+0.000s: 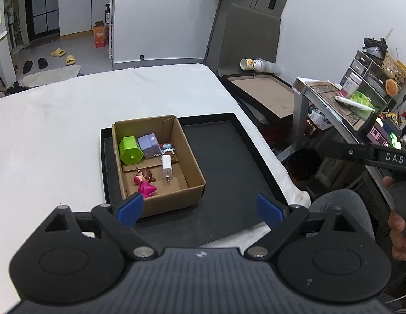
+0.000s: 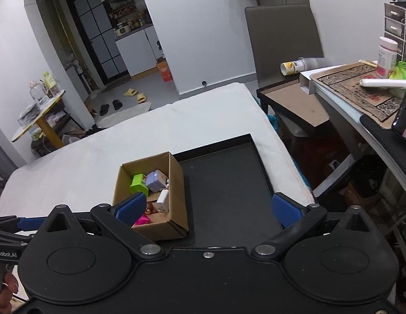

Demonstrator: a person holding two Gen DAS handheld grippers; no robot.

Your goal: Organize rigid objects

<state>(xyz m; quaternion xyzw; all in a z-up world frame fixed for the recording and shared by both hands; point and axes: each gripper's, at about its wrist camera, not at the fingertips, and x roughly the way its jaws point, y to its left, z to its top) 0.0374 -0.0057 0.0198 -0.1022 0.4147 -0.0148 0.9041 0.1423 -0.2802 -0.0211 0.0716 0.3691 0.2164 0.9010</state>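
An open cardboard box (image 1: 195, 172) (image 2: 176, 183) stands on the left part of a black tray (image 1: 229, 157) (image 2: 229, 183). Inside it lie a green hexagonal block (image 1: 130, 150) (image 2: 138, 183), a lilac block (image 1: 148, 145) (image 2: 155, 180), a white charger plug (image 1: 166, 167) (image 2: 163, 199), a doll in a pink dress (image 1: 144, 183) (image 2: 144, 218) and a small blue-and-white figure (image 1: 167, 148). My left gripper (image 1: 200, 209) is open and empty, held above the tray's near edge. My right gripper (image 2: 208, 208) is open and empty, above the box's near right corner.
The tray lies on a white-covered table (image 1: 59, 120) (image 2: 98, 144). A grey chair (image 1: 252, 36) (image 2: 284, 31) and a brown board in a black frame (image 1: 265, 94) (image 2: 294, 102) stand to the right. A cluttered side desk (image 1: 346, 104) (image 2: 360, 89) is at far right.
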